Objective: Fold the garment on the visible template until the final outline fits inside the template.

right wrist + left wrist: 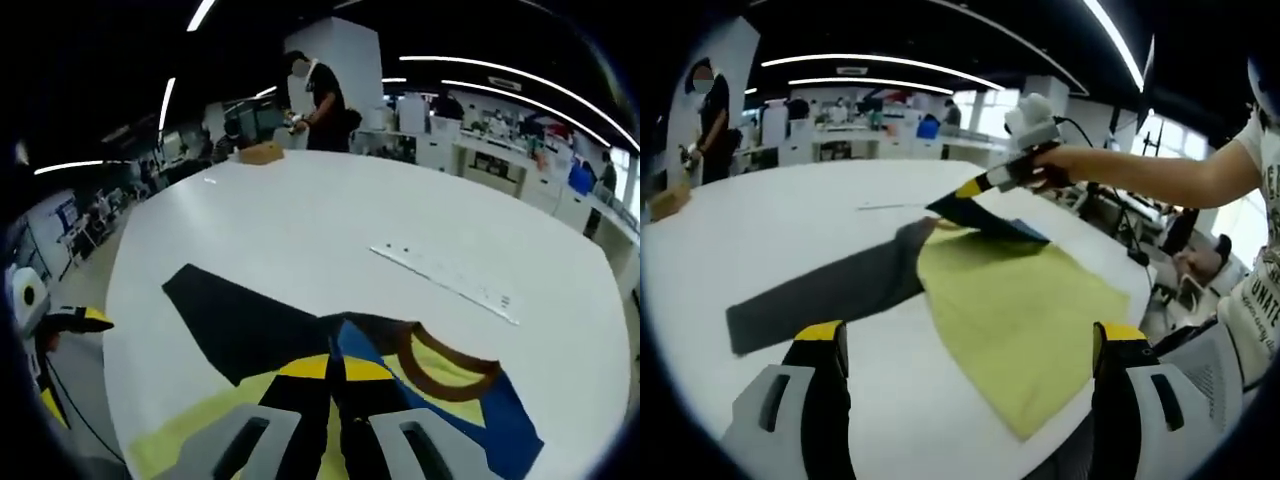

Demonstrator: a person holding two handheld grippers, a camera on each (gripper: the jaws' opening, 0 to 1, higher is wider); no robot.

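The garment (840, 285) lay on a white table (770, 220), partly on a yellow-green template (1025, 320). In the left gripper view, its dark grey part stretched as a long band from the template's near-left edge out toward the table's left side, long axis running low-left to upper-right, free end pointing left. The end nearest the template was lifted off the table. That lifted end showed dark blue cloth (990, 222) over the template's far corner.

The right gripper (965, 190) came in from the right of that view, held in a person's hand (1065, 168), jaws together and clamped on the raised garment edge. In the right gripper view the same jaws (335, 385) were pressed together on the cloth, with the blue cloth and a brown neck band (440, 375) just past the tips. The dark band (240, 325) ran off to the upper left there, with the template (200, 425) beneath the jaws.

The left gripper (970, 345) hovered above the template's near edge, jaws wide apart, touching nothing.

A white ruler-like strip (445, 280) lay on the table beyond the garment, apart from it. A brown box (262, 152) sat at the far table edge, near a standing person (322, 105).
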